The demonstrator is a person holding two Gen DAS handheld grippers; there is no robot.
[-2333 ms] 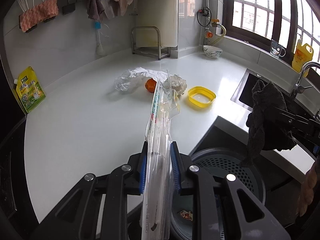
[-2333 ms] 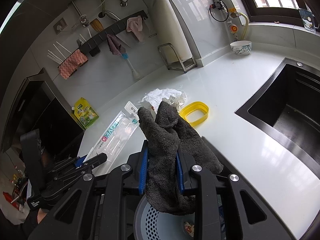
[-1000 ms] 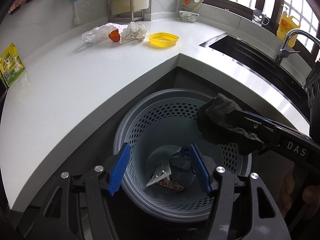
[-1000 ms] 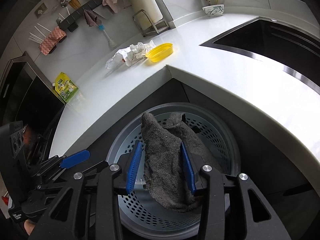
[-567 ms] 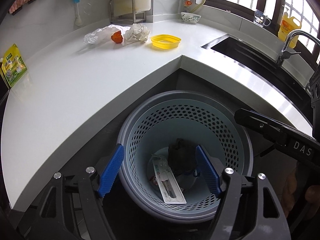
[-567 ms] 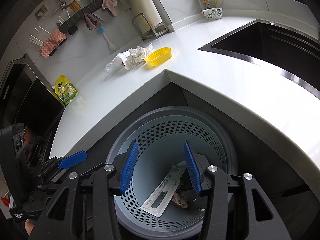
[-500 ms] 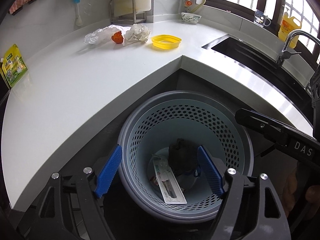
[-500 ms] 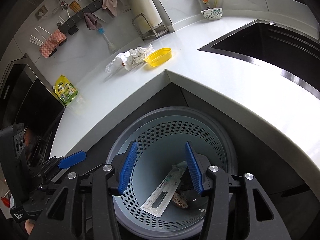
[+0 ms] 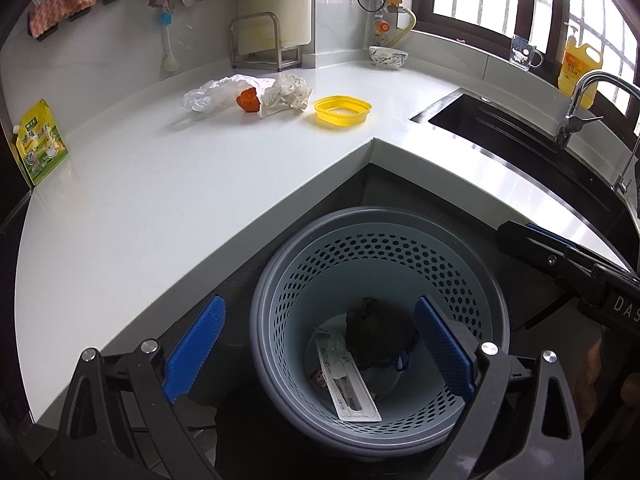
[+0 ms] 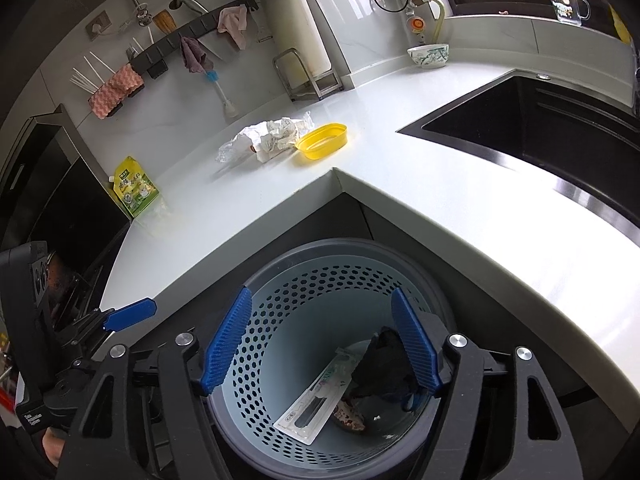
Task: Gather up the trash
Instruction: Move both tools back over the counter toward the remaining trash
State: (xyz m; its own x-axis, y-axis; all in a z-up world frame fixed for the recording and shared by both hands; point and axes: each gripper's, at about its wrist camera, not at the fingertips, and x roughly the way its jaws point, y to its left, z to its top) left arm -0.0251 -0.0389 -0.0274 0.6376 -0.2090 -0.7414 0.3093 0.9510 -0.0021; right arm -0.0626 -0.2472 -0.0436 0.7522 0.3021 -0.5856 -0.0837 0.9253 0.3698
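Note:
A grey perforated bin (image 9: 280,280) (image 10: 280,280) stands on the floor below the counter corner. Inside lie a dark cloth (image 9: 374,330) (image 10: 384,364) and a flat clear package (image 9: 348,380) (image 10: 316,396). Both grippers hang over the bin with nothing between their blue pads. My left gripper (image 9: 320,348) has its jaws still opening, spread wide. My right gripper (image 10: 320,340) is opening too. On the counter remain crumpled plastic and paper (image 9: 248,94) (image 10: 264,138) around an orange piece (image 9: 248,100), and a yellow tub (image 9: 343,111) (image 10: 321,141).
The white counter (image 9: 160,184) wraps around the bin. A black sink (image 9: 516,136) (image 10: 552,120) with a tap sits to the right. A green pouch (image 9: 38,146) leans at the left wall, a bowl (image 9: 388,57) and a metal rack (image 9: 264,46) stand at the back.
The clear package dropped from my left gripper and the dark cloth from my right gripper, both into the bin. Both pairs of jaws have widened since.

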